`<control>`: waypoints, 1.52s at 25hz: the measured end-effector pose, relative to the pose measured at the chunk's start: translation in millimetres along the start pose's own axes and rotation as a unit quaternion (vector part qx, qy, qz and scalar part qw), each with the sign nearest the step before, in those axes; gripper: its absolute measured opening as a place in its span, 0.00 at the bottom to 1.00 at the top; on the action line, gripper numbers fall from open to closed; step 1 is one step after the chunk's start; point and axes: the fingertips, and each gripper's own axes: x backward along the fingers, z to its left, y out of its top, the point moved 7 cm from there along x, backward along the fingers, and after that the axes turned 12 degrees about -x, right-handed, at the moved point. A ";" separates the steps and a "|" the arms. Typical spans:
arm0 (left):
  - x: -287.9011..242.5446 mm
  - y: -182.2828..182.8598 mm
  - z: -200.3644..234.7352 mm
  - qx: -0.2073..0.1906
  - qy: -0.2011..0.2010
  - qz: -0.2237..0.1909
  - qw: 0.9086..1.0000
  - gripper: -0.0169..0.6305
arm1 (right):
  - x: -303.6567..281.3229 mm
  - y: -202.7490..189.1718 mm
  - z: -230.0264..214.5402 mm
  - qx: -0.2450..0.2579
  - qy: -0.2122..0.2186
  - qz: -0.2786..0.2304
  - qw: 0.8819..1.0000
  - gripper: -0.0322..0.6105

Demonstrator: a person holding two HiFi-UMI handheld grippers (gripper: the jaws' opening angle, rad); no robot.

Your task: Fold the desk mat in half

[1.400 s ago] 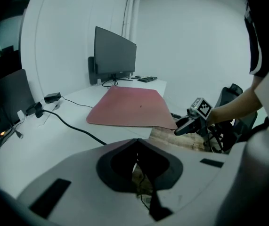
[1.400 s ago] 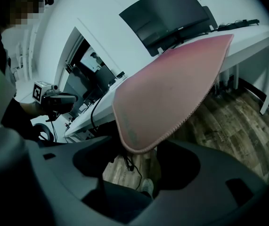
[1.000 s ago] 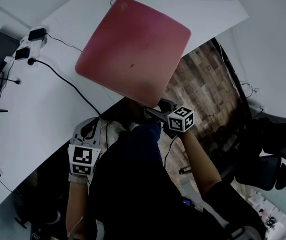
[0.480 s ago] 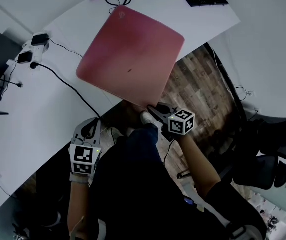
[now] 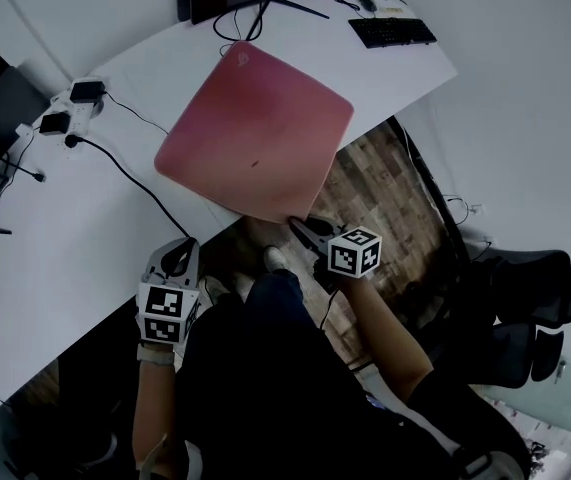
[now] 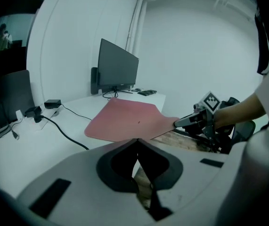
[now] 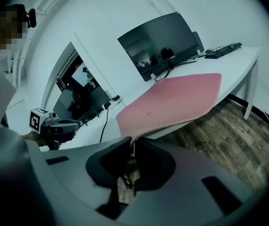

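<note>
Right tongs (image 7: 133,144): jaws just been closing, now pinched on near corner of pink desk mat (image 5: 255,133). Left tongs (image 6: 137,149): closed, nothing between, well apart from mat, at its 7 o'clock. Mat lies on white worktop (image 5: 85,238), gripped corner past edge at 5 o'clock. Judged thin, light, limp, likely sags from one corner; stitched edge good for hold. Underside hidden; dark speck on mat unclear.

No text, label, brand or number can be read anywhere.
</note>
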 end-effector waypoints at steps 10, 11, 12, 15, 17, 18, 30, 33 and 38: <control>9.5 2.6 24.4 -0.001 -0.010 -0.012 1.000 0.04 | 4.0 43.1 30.5 0.002 -0.021 -0.033 0.999 0.10; 10.4 2.3 27.2 0.003 -0.009 -0.013 1.000 0.04 | 3.9 47.3 33.1 0.001 -0.022 -0.037 0.999 0.10; 11.0 1.9 30.3 0.006 -0.009 -0.015 1.000 0.04 | 3.3 51.7 35.2 0.000 -0.024 -0.042 0.999 0.10; 11.3 0.8 38.7 0.018 -0.008 -0.020 1.000 0.04 | 0.1 65.7 39.5 -0.005 -0.027 -0.054 0.998 0.10; 10.1 1.7 42.5 0.024 -0.007 -0.021 0.999 0.04 | -1.5 76.0 42.6 -0.008 -0.023 -0.062 0.998 0.10; 8.7 2.9 44.1 0.025 -0.007 -0.021 0.999 0.04 | -2.2 81.6 44.0 -0.008 -0.021 -0.065 0.998 0.10; -35.0 21.5 73.9 0.051 0.023 0.002 0.998 0.04 | -31.4 157.6 37.6 0.004 0.016 -0.068 0.998 0.10; -47.3 25.9 80.7 0.060 0.029 0.011 0.998 0.04 | -41.8 177.0 33.8 0.005 0.025 -0.061 0.998 0.10; -65.9 33.6 91.3 0.070 0.042 0.026 0.996 0.04 | -60.0 206.1 24.4 0.007 0.040 -0.051 0.998 0.10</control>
